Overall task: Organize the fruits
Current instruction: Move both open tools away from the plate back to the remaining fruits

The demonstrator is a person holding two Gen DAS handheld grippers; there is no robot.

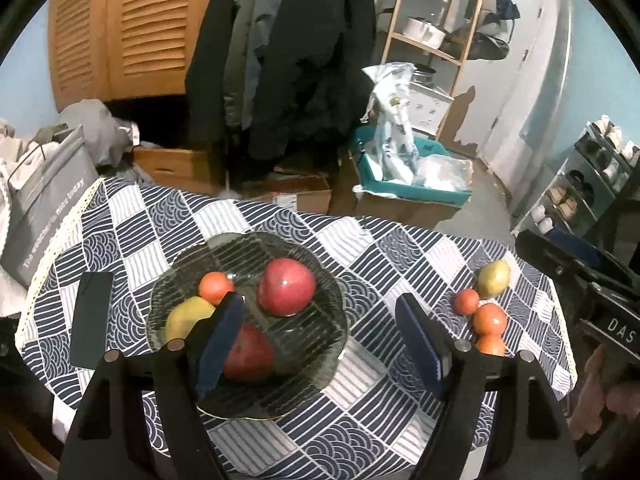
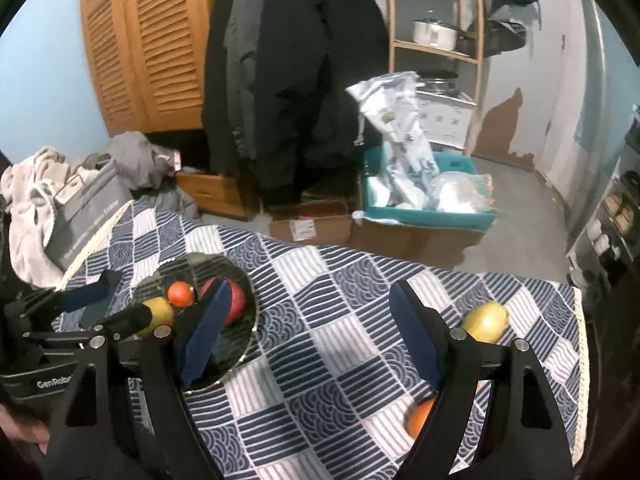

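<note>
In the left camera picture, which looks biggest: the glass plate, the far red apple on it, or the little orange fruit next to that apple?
1. Glass plate, biggest by far.
2. Far red apple.
3. Little orange fruit, smallest; it sits about as far away as the apple, so that comparison is fair.

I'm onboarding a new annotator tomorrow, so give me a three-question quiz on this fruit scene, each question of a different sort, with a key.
1. True or false: the left gripper holds a fruit.
2. How many fruits lie on the glass plate in the left wrist view?
A) two B) four C) six
3. Fill in: the fruits still on the tablecloth, such as the yellow-green mango, lie to the plate's ____ side.

Key:
1. False; both it and the right gripper are open and hold nothing.
2. B: two red apples, one orange fruit, one yellow mango.
3. Right.
</note>
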